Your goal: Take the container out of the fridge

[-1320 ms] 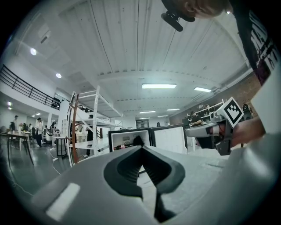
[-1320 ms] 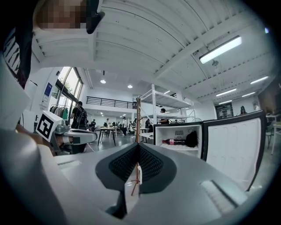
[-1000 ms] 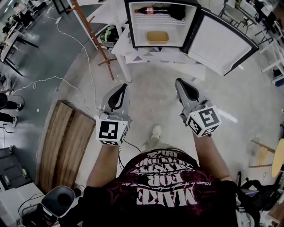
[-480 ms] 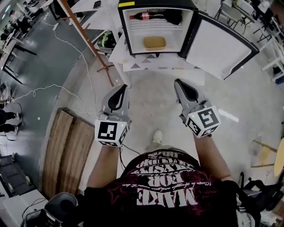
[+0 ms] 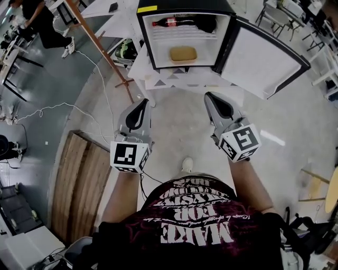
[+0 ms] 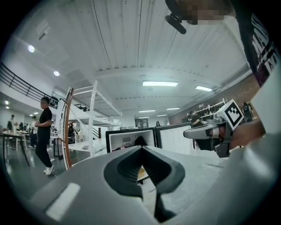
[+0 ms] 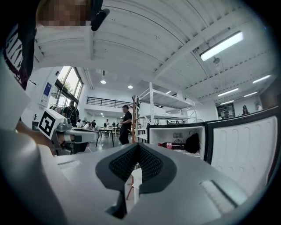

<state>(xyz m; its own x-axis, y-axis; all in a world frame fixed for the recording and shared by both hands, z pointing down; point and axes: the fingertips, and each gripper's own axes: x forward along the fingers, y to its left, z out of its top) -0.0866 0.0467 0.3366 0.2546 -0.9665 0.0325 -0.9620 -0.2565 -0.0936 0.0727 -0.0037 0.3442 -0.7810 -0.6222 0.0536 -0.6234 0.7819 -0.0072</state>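
Facing the open fridge [image 5: 143, 37], the person holds both grippers level and forward, likely to reach inside. The left gripper [image 5: 142, 103] is empty, its fingers pressed together. The container [image 5: 183, 54] sits on the lower shelf, well ahead. The right gripper [image 5: 209, 97] matches, with its fingers together and nothing held. The door [image 5: 264, 55] stands wide open.

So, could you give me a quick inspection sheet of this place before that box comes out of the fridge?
Surface: bare concrete floor; white table under the fridge.
Job's things: fridge open, door swung right; tan container on the lower shelf.
Clutter: cola bottle and a dark thing on the upper shelf.
Tools: left tool and right tool shut, empty, held short of the fridge.
Cables: white cable loose on the floor.
Surroundings: wooden boards, a person far left, chairs far right.
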